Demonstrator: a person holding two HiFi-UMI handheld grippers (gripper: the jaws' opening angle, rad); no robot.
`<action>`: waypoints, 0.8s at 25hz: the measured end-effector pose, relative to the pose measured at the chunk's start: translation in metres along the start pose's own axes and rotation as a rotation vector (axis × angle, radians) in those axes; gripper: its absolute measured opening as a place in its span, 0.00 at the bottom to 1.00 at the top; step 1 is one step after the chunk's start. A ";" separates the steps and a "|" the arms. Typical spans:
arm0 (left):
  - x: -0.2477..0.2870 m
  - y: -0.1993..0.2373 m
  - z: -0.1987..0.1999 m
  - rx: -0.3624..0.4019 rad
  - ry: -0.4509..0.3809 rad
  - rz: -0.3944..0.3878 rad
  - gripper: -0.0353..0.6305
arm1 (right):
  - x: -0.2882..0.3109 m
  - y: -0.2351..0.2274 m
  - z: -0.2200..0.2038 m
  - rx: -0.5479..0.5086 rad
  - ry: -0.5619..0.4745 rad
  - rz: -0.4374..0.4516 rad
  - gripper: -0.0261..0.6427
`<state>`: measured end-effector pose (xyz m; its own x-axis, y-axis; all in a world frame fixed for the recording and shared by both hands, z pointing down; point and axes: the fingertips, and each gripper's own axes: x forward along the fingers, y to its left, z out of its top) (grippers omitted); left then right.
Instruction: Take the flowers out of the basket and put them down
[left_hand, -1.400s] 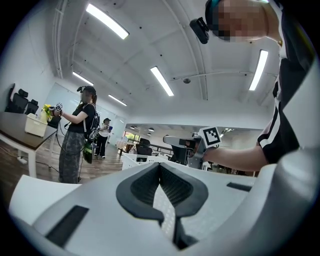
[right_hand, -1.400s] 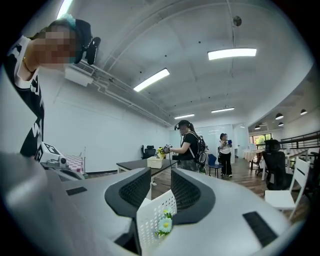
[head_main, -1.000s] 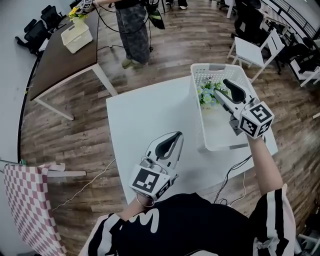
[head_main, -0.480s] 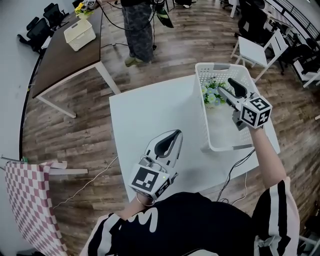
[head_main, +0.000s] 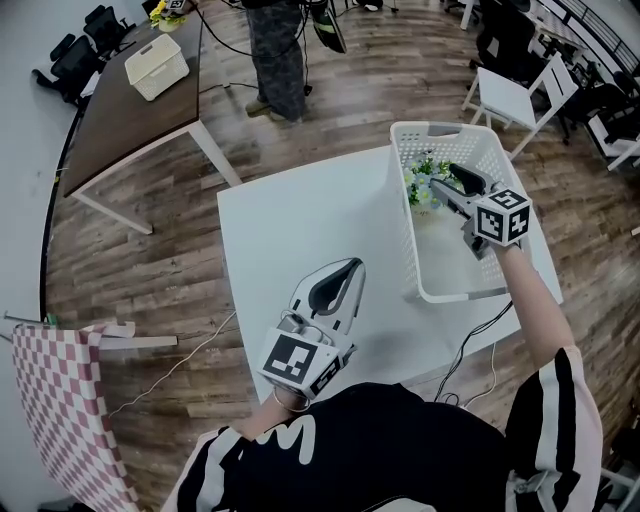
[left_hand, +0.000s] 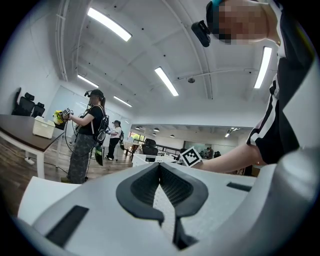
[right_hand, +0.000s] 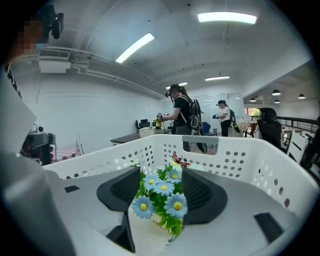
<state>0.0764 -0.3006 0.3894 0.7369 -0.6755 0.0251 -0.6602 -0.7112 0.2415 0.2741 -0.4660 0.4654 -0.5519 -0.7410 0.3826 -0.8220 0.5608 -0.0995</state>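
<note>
Flowers (right_hand: 161, 199): a small artificial bunch of pale blue daisy-type blooms with yellow centres, green leaves beneath and a small red butterfly ornament (right_hand: 179, 160) at the top. In the head view the flowers (head_main: 423, 186) stand at the far end of the basket (head_main: 407, 235), close to its far wall. The basket is white plastic with perforated sides and a handle slot in its far rim (right_hand: 200, 145).

Right gripper (head_main: 445, 178): lowered inside the basket. Its jaws have just been opening and now stand spread wide, with the bunch between them; the dark pads (right_hand: 202, 195) are not clamped on it.

The basket rests on the right side of a white table (head_main: 300, 220).

Left gripper (head_main: 338, 280): over the near part of the table, jaws closed together on nothing.
</note>
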 end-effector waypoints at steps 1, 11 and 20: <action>-0.001 0.000 -0.002 0.002 0.011 0.000 0.06 | 0.002 -0.003 -0.004 0.018 0.007 0.000 0.42; -0.002 0.002 -0.009 -0.010 0.026 0.002 0.06 | 0.016 -0.016 -0.026 0.011 0.116 -0.006 0.42; -0.004 0.007 -0.011 -0.020 0.027 0.019 0.06 | 0.027 -0.025 -0.038 0.001 0.147 -0.005 0.42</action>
<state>0.0704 -0.3009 0.4020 0.7281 -0.6832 0.0557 -0.6712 -0.6941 0.2602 0.2846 -0.4859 0.5135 -0.5209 -0.6820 0.5134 -0.8251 0.5565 -0.0979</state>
